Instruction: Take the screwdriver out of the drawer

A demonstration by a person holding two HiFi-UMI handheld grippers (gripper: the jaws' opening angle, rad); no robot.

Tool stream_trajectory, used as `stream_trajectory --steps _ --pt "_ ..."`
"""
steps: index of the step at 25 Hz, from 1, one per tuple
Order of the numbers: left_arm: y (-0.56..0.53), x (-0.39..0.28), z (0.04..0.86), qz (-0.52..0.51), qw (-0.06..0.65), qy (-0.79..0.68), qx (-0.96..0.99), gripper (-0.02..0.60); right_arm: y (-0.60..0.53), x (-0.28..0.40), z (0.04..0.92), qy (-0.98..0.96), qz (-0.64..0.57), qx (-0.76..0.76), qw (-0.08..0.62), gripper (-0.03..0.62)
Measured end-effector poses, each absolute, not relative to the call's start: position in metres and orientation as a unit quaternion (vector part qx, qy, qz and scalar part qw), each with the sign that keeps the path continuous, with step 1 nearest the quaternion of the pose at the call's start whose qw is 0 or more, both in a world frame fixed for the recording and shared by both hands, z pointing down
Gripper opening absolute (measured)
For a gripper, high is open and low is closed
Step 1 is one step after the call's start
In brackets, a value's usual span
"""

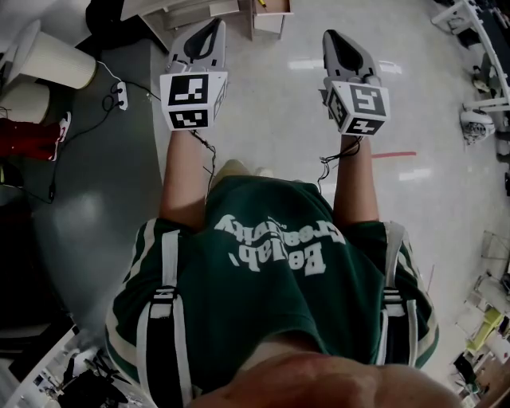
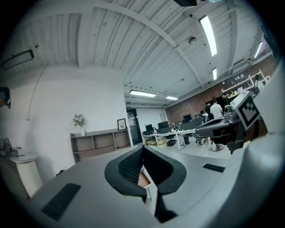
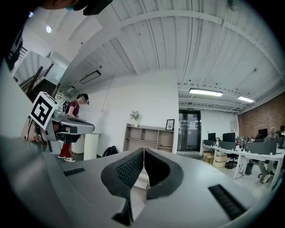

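left gripper (image 2: 142, 149): jaws pressed together, nothing between, held level
right gripper (image 3: 144, 151): jaws pressed together, empty, alongside
drawer (image 1: 271, 9): ahead, beyond both grippers, well apart
screwdriver: too small to tell

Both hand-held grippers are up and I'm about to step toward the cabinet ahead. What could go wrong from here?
1. The left hand-held gripper and right hand-held gripper are both shut and empty. Open one before reaching in, or it will probably just push things around.
2. A cable and power strip lie low on the left, a possible trip hazard.
3. Wires hang under the grippers and could snag on the cabinet.
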State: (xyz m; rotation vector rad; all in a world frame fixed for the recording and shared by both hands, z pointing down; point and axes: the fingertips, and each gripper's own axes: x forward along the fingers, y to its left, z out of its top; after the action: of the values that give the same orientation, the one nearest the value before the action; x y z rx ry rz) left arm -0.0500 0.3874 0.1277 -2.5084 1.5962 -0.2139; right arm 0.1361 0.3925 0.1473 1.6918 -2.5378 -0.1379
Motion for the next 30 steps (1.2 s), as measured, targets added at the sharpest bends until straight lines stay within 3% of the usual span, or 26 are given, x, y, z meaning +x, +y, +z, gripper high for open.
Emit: stream_trajectory --steps 15,30 --pt "0.377 -0.054 0.129 -0.072 0.088 0.534 -0.838 0.018 0.378 0.129 0.153 -0.833 -0.041 0.551 0.036 0.034" --pt "0.245 -0.06 0.128 -0.064 0.085 0.524 -0.845 0.018 0.251 0.118 0.154 -0.829 -0.044 0.555 0.049 0.034"
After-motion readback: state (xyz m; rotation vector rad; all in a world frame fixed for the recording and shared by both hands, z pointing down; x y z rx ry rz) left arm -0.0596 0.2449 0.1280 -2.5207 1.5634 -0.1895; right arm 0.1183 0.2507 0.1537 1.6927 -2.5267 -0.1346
